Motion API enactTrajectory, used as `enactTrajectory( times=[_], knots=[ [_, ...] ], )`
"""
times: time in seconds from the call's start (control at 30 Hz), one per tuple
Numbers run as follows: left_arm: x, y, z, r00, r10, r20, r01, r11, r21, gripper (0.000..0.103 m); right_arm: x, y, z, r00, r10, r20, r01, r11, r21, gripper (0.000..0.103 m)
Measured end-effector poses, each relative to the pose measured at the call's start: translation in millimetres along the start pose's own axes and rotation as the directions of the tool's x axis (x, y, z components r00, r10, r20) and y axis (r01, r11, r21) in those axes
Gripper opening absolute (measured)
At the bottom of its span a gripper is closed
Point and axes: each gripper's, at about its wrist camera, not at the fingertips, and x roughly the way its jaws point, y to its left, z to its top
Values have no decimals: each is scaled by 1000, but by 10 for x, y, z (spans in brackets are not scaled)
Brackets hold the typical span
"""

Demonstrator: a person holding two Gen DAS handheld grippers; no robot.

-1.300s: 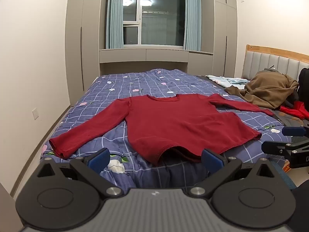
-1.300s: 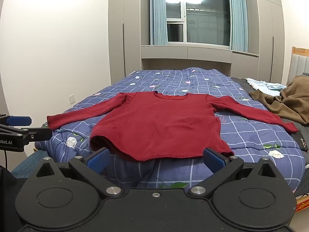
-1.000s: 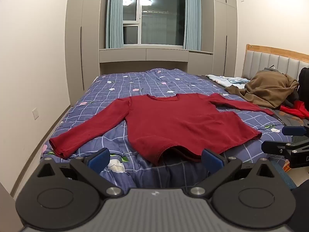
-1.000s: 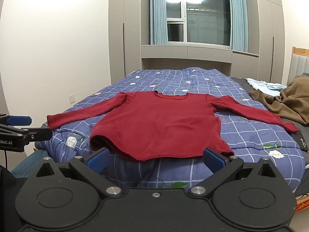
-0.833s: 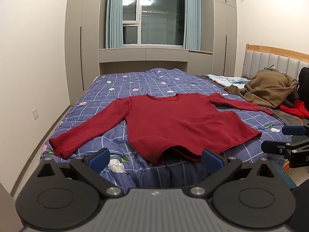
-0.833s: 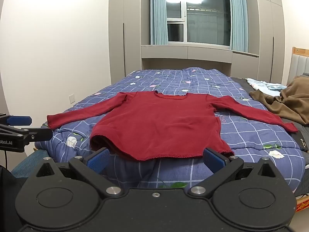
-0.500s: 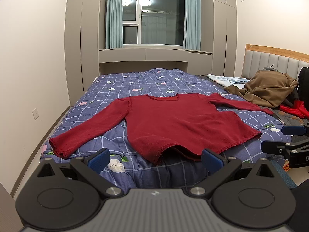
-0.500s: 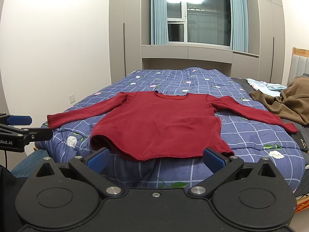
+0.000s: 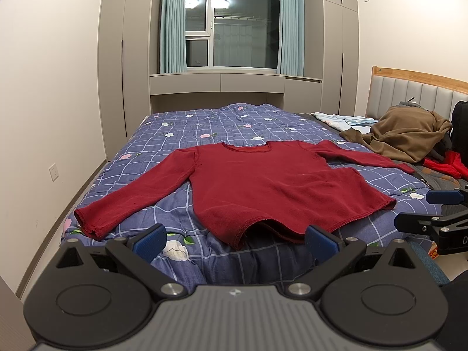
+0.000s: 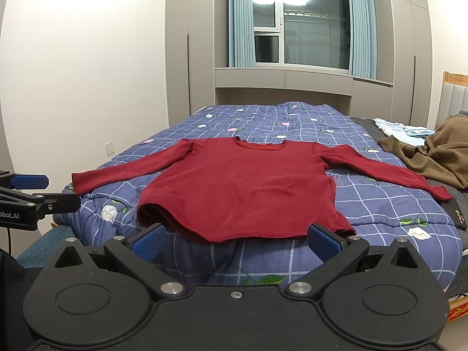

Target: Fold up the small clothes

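- Red sweater [image 10: 239, 187] lies spread mid-frame on the bed [image 10: 380, 204], apparently unfolded; every fold remains.
- Left gripper [image 9: 234, 238] and right gripper [image 10: 235, 238]: fingers spread, empty.

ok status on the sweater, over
Left gripper and right gripper open, holding nothing. Red sweater flat on bed, sleeves spread, unfolded. Brown garment heaped beyond its right-hand sleeve.

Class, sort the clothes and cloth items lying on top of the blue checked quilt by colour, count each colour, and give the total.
Dark red: 1, the long-sleeved sweater spread flat
Brown: 1, the crumpled garment
Bright red: 1, the cloth beside the brown one
Light blue: 1, the patterned cloth farther back
Total: 4
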Motion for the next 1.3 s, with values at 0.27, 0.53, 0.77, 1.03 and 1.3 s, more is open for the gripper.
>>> enactTrajectory(
  times=[0.27, 0.53, 0.77, 1.03, 1.3],
  knots=[
    [0, -1, 0, 1000, 0, 0, 0, 1000, 0, 103, -1, 1, 1, 1000, 0, 0, 0, 1000, 0, 103],
    [0, -1, 0, 1000, 1, -1, -1, 1000, 1, 103, 1, 0, 2, 1000, 0, -1, 0, 1000, -1, 103],
    [0, -1, 0, 1000, 1, -1, -1, 1000, 1, 103, 5, -1, 2, 1000, 0, -2, 0, 1000, -1, 103],
    [2, 13, -21, 1000, -1, -3, 1, 1000, 4, 103, 6, -3, 3, 1000, 0, -1, 0, 1000, -1, 103],
    [16, -8, -18, 1000, -3, -7, 3, 1000, 10, 103, 5, -3, 4, 1000, -1, -2, 1, 1000, -1, 103]
  ],
)
